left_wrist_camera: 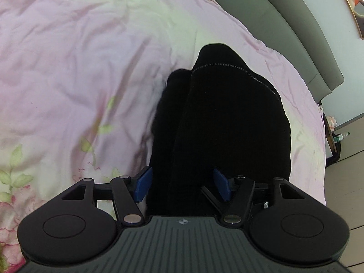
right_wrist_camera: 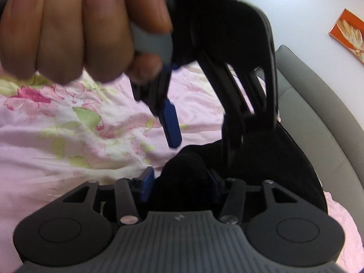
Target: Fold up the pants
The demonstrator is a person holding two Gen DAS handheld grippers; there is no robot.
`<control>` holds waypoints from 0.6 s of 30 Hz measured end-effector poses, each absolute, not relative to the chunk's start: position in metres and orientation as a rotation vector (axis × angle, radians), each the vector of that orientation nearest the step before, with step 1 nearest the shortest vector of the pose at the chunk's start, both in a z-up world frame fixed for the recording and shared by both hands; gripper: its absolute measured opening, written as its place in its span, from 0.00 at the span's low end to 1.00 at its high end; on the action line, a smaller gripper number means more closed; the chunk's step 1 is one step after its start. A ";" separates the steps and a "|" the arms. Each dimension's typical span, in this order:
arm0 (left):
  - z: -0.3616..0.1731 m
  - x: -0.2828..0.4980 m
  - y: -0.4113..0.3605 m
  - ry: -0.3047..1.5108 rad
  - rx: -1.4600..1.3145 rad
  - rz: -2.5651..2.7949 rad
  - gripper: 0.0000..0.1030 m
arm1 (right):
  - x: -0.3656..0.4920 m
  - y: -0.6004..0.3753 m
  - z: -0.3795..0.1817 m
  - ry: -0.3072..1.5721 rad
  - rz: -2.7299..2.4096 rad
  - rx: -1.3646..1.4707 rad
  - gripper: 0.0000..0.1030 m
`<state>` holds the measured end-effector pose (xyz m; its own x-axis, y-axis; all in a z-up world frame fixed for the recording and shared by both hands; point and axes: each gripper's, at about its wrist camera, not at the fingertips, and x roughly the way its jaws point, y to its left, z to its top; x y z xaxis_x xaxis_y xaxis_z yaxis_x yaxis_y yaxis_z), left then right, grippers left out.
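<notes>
Black soft pants [left_wrist_camera: 227,118] lie bunched on the pink flowery bedsheet [left_wrist_camera: 79,68]. Left gripper [left_wrist_camera: 182,184] and right gripper [right_wrist_camera: 182,185] jaws stand apart around them.

We see pink floral bedcover [left_wrist_camera: 79,72] filling left and centre of frame, rumpled. Grey padded headboard [left_wrist_camera: 284,18] curves along upper right. Pale wall [right_wrist_camera: 307,4] beyond, orange framed picture [right_wrist_camera: 348,34] hanging at right edge. Light floor [left_wrist_camera: 345,182] lower right.
</notes>
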<state>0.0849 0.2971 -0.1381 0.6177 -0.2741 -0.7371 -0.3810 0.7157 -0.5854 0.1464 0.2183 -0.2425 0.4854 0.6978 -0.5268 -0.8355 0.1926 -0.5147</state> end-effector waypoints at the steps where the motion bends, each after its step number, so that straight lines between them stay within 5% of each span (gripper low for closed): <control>1: -0.141 0.086 0.294 0.938 -0.805 0.053 0.64 | 0.143 0.217 -0.243 0.180 1.083 -0.855 0.53; 4: -0.144 0.091 0.284 0.949 -0.754 0.031 0.44 | 0.130 0.204 -0.242 0.145 1.105 -0.851 0.53; 10: -0.136 0.087 0.276 0.920 -0.733 0.009 0.36 | 0.130 0.159 -0.216 0.184 1.191 -0.767 0.51; 18: -0.137 0.088 0.279 0.923 -0.752 0.010 0.35 | 0.253 0.147 -0.119 0.602 1.111 -0.364 0.57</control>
